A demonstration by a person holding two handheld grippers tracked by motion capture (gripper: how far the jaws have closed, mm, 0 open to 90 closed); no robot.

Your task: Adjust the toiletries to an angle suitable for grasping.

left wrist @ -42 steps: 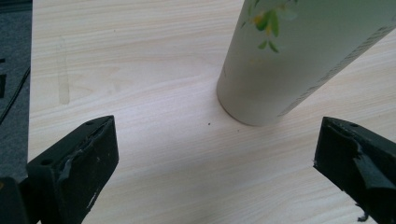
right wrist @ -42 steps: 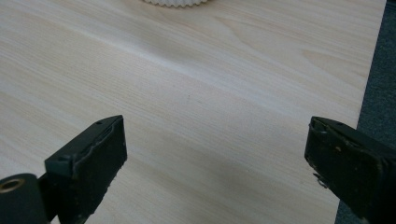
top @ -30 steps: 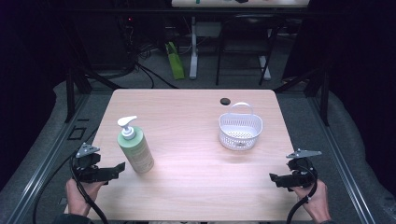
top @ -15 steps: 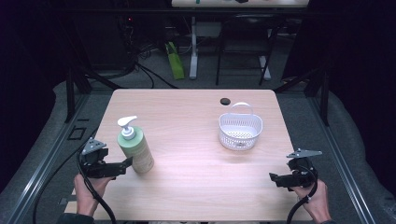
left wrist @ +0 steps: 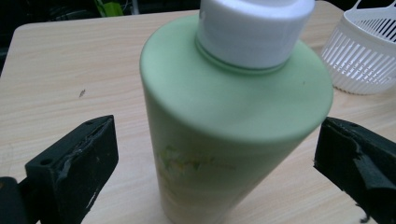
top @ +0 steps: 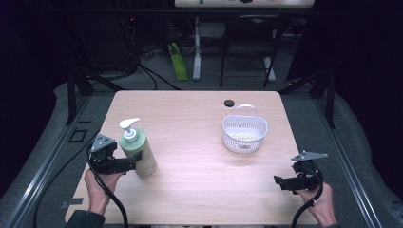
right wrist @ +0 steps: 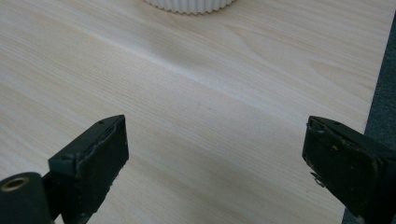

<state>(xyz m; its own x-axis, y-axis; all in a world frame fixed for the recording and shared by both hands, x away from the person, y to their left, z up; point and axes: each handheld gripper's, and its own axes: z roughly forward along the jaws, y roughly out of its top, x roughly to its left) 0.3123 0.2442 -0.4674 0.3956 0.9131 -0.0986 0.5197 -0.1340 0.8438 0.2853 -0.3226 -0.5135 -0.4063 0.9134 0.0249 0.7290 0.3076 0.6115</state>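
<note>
- In the high view, a green bottle [top: 141, 154] with a white pump stands upright at the near left of the wooden bench [top: 190, 190].
- The left gripper [top: 129, 165] sits just left of the bottle, held by a hand [top: 97, 190].
- The left gripper view shows what the high one cannot: the jaws are spread, one on each side of the bottle [left wrist: 224, 126], with a gap on both sides, so they are not pinching it.
- That view also catches the white basket [left wrist: 364, 51] at its far right.
- From above, the basket [top: 244, 132] stands right of centre, handle up, with a small black disc [top: 229, 102] just beyond it.
- The right gripper [top: 280, 180] hovers at the near right corner, well apart from the basket.
- In its own view the jaws are spread over bare wood, with the basket's base [right wrist: 189, 4] at the top edge.
</note>
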